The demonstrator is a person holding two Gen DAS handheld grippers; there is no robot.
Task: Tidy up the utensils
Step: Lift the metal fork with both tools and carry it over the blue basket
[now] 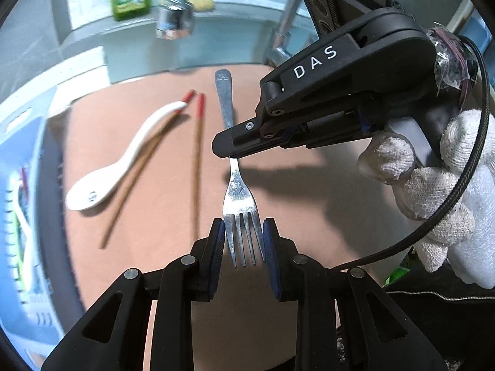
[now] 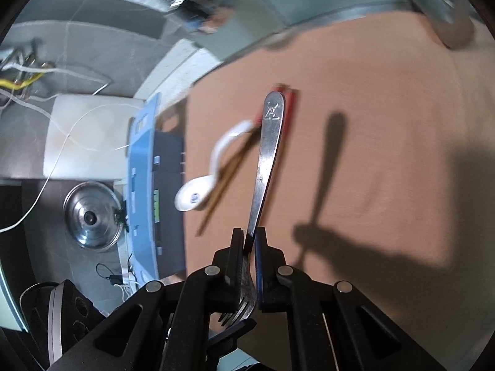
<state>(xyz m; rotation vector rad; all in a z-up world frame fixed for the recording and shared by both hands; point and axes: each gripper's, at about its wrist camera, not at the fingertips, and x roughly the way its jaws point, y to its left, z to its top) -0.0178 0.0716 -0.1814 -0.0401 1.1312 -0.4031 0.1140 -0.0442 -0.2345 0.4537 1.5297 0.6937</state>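
Fork (image 1: 239, 191) lifted above the middle of the tan desk (image 1: 130, 142): my right tongs (image 1: 230, 154) pinch its neck, while my left tongs (image 1: 244, 241) sit spread either side of the tines. I should close evenly before releasing right.

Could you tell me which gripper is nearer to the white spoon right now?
Neither clearly. The spoon lies on the mat; both the left gripper and right gripper are at the fork beside it.
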